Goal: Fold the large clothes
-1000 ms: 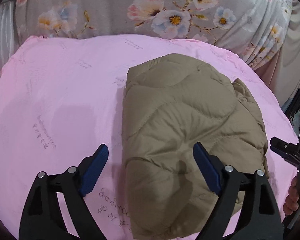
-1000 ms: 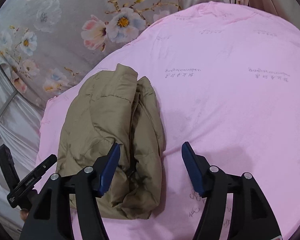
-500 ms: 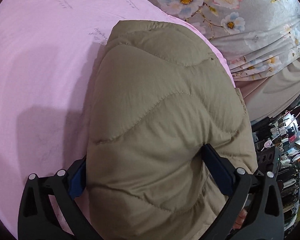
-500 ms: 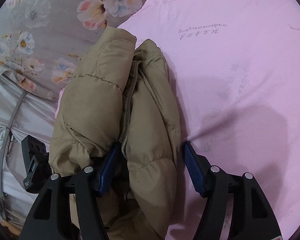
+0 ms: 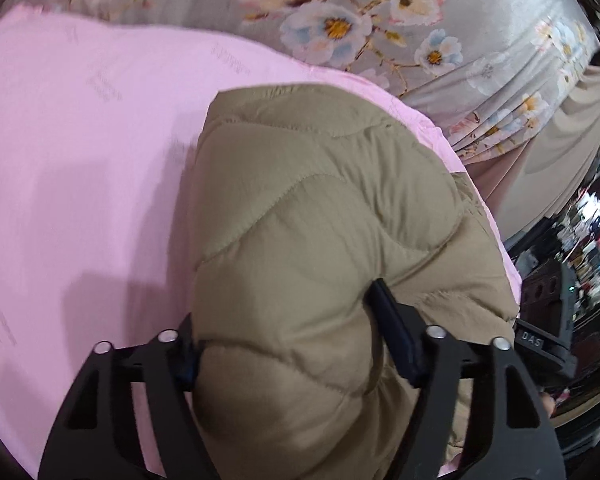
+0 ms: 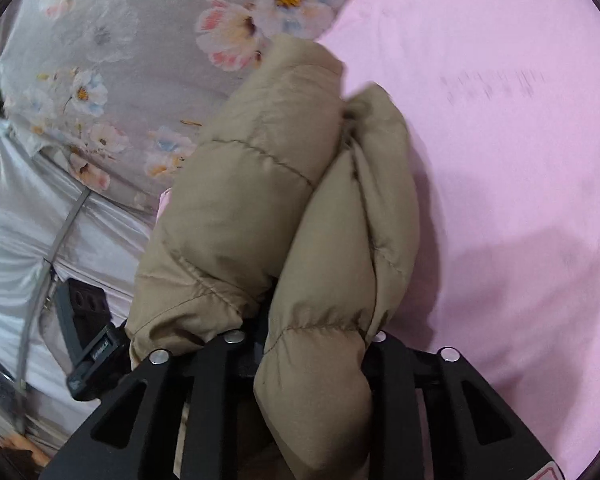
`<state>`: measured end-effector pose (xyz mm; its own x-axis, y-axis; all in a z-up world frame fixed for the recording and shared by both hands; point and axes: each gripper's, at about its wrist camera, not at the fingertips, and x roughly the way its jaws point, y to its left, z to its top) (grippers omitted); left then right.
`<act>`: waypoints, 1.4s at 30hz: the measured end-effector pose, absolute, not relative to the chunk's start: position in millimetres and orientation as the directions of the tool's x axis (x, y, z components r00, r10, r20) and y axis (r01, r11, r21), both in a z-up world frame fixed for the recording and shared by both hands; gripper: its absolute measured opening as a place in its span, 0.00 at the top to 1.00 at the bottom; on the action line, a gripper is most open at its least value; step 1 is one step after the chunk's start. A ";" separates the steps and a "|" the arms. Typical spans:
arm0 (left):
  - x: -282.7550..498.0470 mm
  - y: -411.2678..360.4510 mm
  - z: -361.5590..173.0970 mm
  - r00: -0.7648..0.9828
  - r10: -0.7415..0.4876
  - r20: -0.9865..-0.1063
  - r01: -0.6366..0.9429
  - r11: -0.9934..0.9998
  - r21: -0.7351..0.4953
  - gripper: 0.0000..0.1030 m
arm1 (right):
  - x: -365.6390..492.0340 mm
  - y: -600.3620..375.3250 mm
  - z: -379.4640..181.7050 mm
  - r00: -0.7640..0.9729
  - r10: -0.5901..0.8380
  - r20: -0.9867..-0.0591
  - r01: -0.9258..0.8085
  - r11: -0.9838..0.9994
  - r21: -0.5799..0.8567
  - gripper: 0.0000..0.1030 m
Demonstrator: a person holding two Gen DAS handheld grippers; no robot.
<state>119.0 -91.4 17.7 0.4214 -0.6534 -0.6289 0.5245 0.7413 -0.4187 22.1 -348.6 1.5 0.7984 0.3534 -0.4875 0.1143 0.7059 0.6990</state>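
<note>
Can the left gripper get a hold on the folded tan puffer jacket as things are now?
Probably yes. The left gripper already has a thick fold of the tan puffer jacket bulging between its fingers, and nothing stands between them. The right gripper pinches another fold of the jacket, over the pink sheet.

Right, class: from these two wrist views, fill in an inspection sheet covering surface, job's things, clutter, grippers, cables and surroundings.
Surface: pink sheet with faint printed writing.
Job's things: tan quilted jacket, folded into a bundle.
Clutter: nothing seen.
Grippers: left gripper and right gripper each shut on the jacket, padding bulging between the fingers.
Cables: nothing seen.
Surroundings: grey floral bedding; silvery fabric; dark shelves, blurred.
</note>
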 end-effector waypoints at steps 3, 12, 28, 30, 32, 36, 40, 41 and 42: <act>132.1 -92.7 39.5 0.462 -0.653 -0.600 0.566 0.738 -0.367 0.47 | 40.1 -330.0 39.0 0.839 0.281 -0.466 0.068 0.796 0.602 0.84; 189.8 -71.4 94.4 0.657 -0.612 -0.439 0.591 0.781 -0.204 0.50 | 133.0 -299.0 92.7 0.892 0.243 -0.382 -0.031 0.875 0.483 0.84; 326.2 -46.9 32.0 0.714 -0.491 -0.499 0.506 0.855 -0.117 0.50 | 282.2 -269.8 41.7 0.845 0.230 -0.483 -0.021 0.916 0.400 0.83; 332.7 -42.7 26.5 0.714 -0.494 -0.497 0.502 0.855 -0.128 0.50 | 287.5 -270.3 36.7 0.842 0.226 -0.491 -0.015 0.918 0.397 0.83; 336.4 -41.2 22.0 0.716 -0.490 -0.498 0.498 0.858 -0.128 0.49 | 292.9 -270.5 29.6 0.834 0.215 -0.507 -0.001 0.921 0.389 0.82; 340.5 -39.3 14.0 0.719 -0.479 -0.503 0.490 0.863 -0.121 0.46 | 298.1 -271.6 15.7 0.817 0.202 -0.540 0.028 0.922 0.387 0.79; 343.6 -35.8 10.8 0.715 -0.466 -0.521 0.468 0.873 -0.138 0.37 | 297.3 -278.5 12.2 0.793 0.196 -0.577 0.065 0.914 0.400 0.72; 343.4 -34.3 11.5 0.716 -0.456 -0.529 0.454 0.879 -0.143 0.32 | 293.6 -279.9 13.0 0.785 0.183 -0.592 0.077 0.919 0.386 0.69; 341.4 -30.9 13.5 0.719 -0.438 -0.539 0.436 0.889 -0.140 0.30 | 288.5 -281.2 14.8 0.775 0.174 -0.608 0.084 0.925 0.371 0.66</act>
